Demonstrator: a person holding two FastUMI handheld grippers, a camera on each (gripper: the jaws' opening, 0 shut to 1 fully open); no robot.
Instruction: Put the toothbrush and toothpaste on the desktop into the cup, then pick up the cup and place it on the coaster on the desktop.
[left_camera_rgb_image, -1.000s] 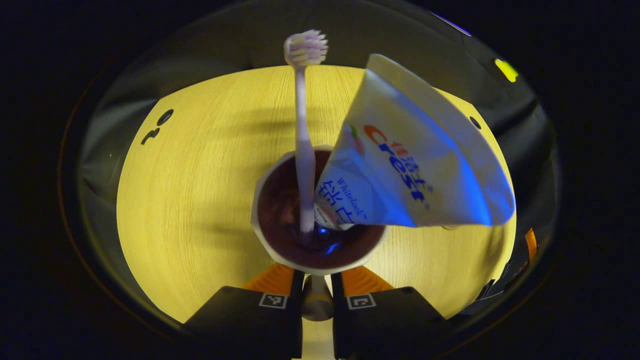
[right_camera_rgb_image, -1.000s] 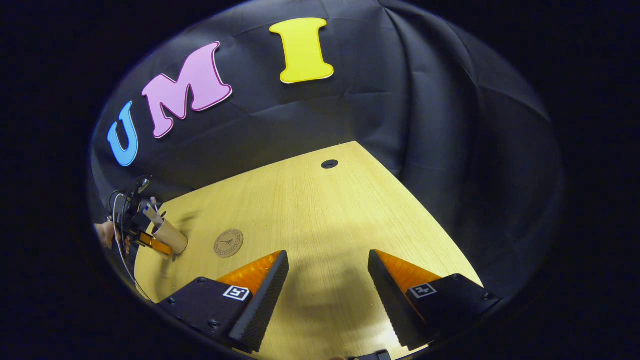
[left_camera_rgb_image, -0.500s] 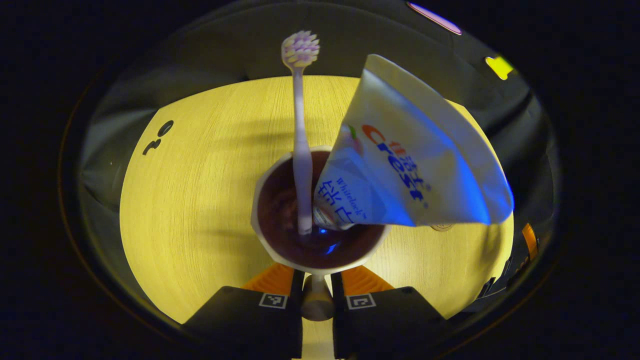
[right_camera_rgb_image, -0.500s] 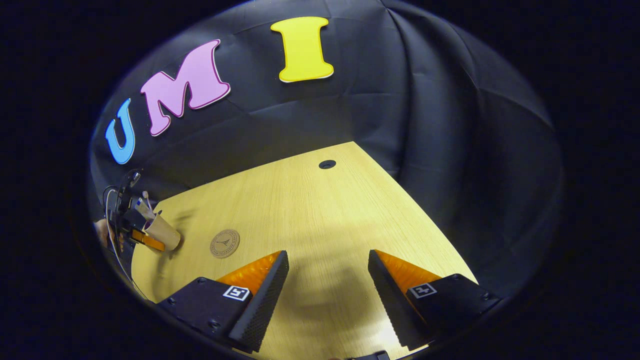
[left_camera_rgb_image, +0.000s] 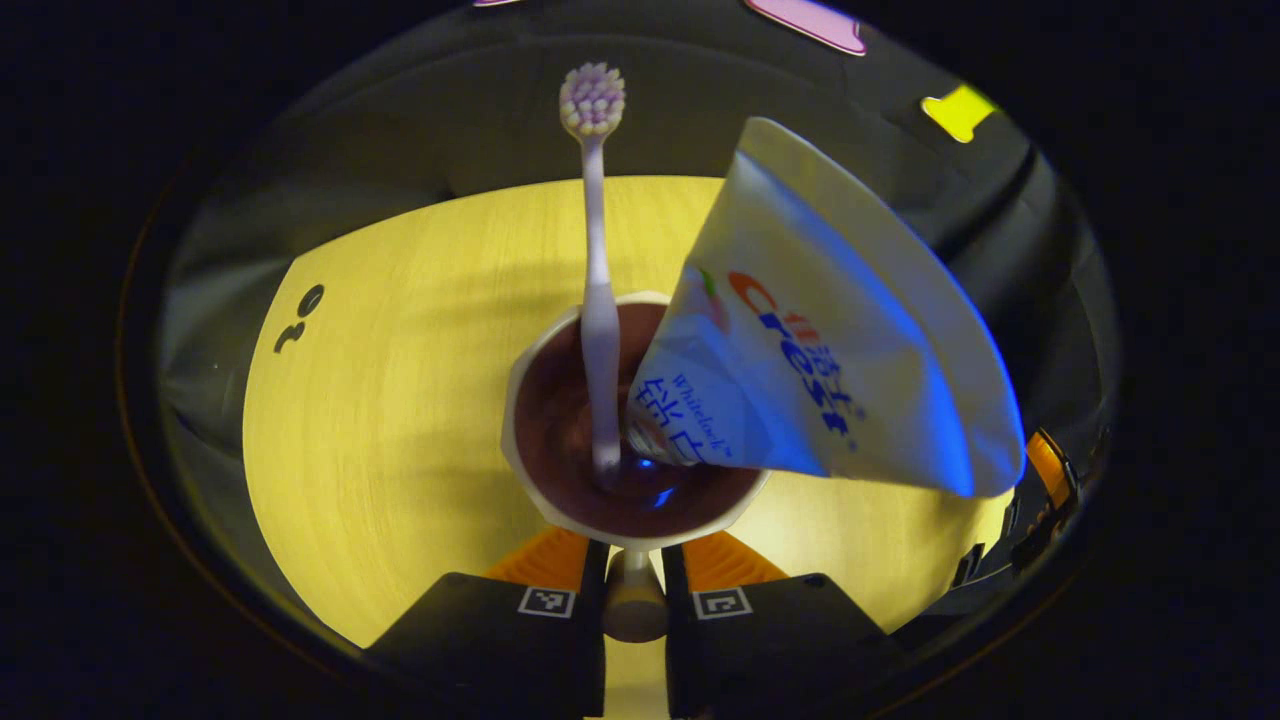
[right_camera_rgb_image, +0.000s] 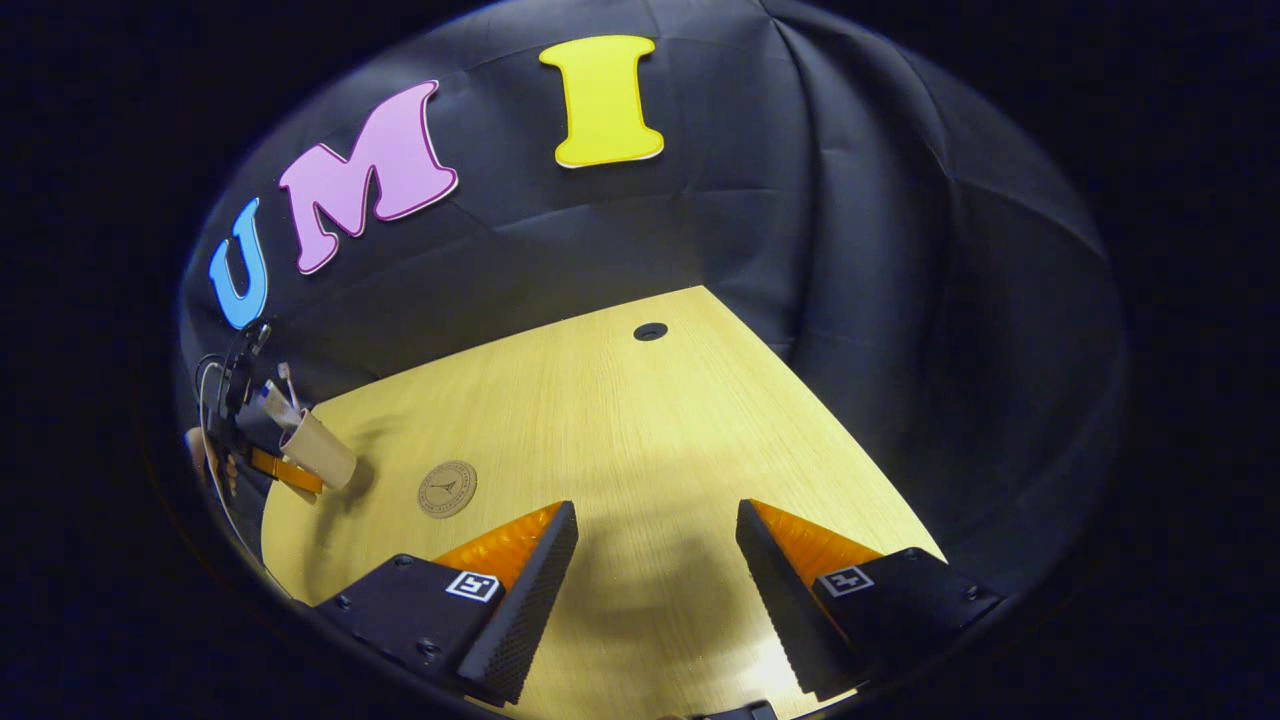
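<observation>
In the left gripper view I look down into a tan cup (left_camera_rgb_image: 530, 470) with a dark inside. A white toothbrush (left_camera_rgb_image: 598, 300) stands in it, bristles up, beside a white and blue toothpaste tube (left_camera_rgb_image: 830, 340) that leans right. My left gripper (left_camera_rgb_image: 634, 552) is shut on the cup's near side. In the right gripper view the cup (right_camera_rgb_image: 322, 452) hangs tilted above the table's left edge, held by a hand. The round brown coaster (right_camera_rgb_image: 447, 489) lies flat on the desktop to the right of it. My right gripper (right_camera_rgb_image: 657, 515) stands open over bare wood.
The light wooden desktop (right_camera_rgb_image: 620, 420) has a round cable hole (right_camera_rgb_image: 650, 331) near its far corner and two dark holes (left_camera_rgb_image: 298, 318) at its left side. Black cloth closes in the back and right edges.
The cup with toothbrush and toothpaste has risen a little off the table, and the left gripper view has tipped up. The right gripper has hardly moved.
</observation>
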